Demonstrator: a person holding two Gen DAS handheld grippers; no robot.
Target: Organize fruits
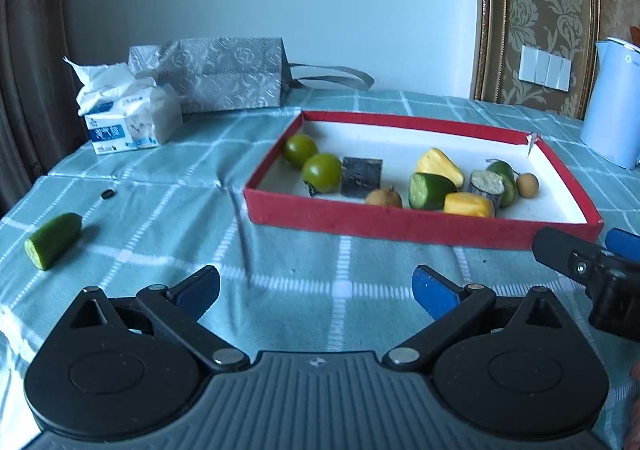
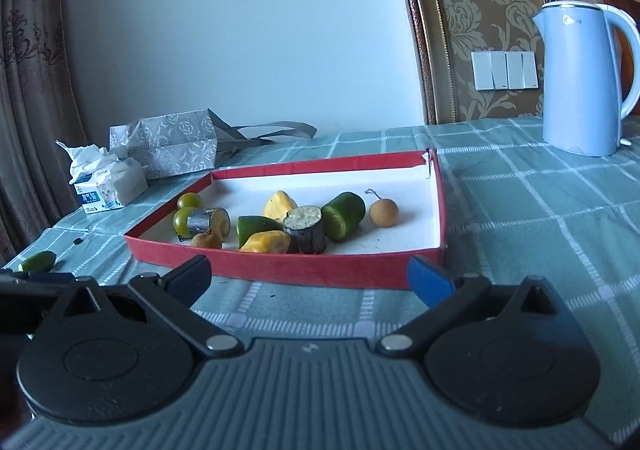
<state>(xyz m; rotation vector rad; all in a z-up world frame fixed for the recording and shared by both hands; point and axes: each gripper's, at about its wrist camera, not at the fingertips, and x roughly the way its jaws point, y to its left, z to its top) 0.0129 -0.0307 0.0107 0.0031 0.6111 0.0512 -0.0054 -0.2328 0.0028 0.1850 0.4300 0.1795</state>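
Note:
A red tray [image 1: 400, 224] [image 2: 280, 270] with a white floor holds two green tomatoes [image 1: 322, 172] [image 2: 189, 201], cucumber pieces [image 1: 430, 190] [image 2: 344, 216], yellow jackfruit pieces [image 1: 440, 168] [image 2: 266, 243], dark sugarcane chunks [image 1: 361, 177] [image 2: 306, 235] and brown longans [image 1: 527, 185] [image 2: 383, 212]. One cucumber piece [image 1: 53, 240] [image 2: 38, 261] lies on the cloth far left of the tray. My left gripper [image 1: 316, 290] is open and empty in front of the tray. My right gripper [image 2: 310, 276] is open and empty at the tray's near edge; it also shows in the left wrist view [image 1: 580, 250].
A checked teal tablecloth [image 1: 168, 210] covers the table. A tissue pack [image 1: 128, 122] [image 2: 106, 182] and a silver gift bag [image 1: 224, 74] [image 2: 172, 144] stand at the back left. A blue kettle [image 2: 580, 78] [image 1: 612, 106] stands at the back right. A small dark bit [image 1: 108, 193] lies on the cloth.

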